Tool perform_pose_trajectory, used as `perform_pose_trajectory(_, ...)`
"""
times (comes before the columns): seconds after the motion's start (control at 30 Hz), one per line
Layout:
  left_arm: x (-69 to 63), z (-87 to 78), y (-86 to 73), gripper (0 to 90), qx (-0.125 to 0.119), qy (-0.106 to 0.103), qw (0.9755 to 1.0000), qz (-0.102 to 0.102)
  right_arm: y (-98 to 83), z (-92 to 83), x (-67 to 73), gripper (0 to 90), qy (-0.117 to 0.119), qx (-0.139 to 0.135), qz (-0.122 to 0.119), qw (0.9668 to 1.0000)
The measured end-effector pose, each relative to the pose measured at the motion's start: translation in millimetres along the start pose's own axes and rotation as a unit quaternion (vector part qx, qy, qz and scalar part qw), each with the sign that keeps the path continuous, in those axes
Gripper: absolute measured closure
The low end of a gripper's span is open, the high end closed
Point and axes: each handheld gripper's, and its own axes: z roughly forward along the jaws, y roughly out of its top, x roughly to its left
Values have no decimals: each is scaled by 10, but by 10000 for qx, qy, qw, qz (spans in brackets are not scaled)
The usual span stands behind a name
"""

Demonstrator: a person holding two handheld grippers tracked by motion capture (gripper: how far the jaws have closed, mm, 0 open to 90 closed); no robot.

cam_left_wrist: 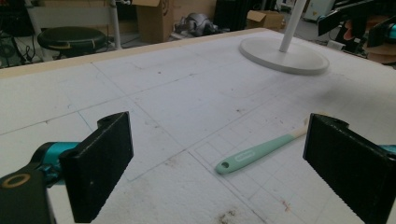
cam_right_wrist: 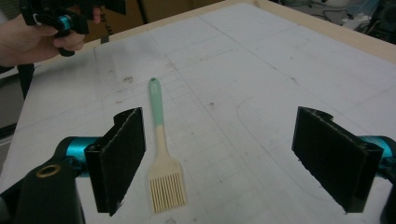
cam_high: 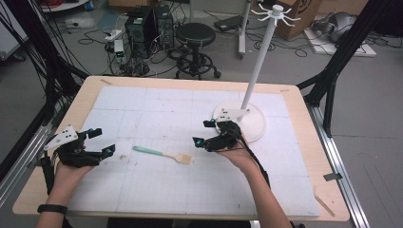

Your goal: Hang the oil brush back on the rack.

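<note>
My right gripper is spread wide just right of the mint-handled cream brush, lying flat mid surface, ready to grab. Left gripper also spread, waiting nearby.

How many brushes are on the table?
1. The brush lies flat on the white table mat, between the left gripper and the right gripper, its green handle pointing toward the left gripper.
</note>
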Motion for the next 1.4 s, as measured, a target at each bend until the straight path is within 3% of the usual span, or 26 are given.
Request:
perform_pose_trajectory(0.3, -8, 19, -8, 91, 55, -19, 10000, 18, 20, 455, 104, 176, 359, 396, -22, 9986)
perform_pose_trajectory(0.4, -5, 16, -7, 90, 39, -27, 10000, 11, 23, 603, 163, 220, 456, 486, -118, 9977)
perform_pose_trajectory(0.7, -10, 25, -10, 91, 46, -36, 10000, 25, 8, 908, 288, 264, 651, 730, -290, 9948)
perform_pose_trajectory(1.1, 0, 32, -19, 90, 57, -7, 10000, 39, -86, 1137, 354, 434, 581, 998, -445, 9923)
perform_pose_trajectory(1.4, 2, 38, -29, 90, 99, 2, 9999, 47, -136, 1250, 437, 597, 462, 1344, -778, 9868)
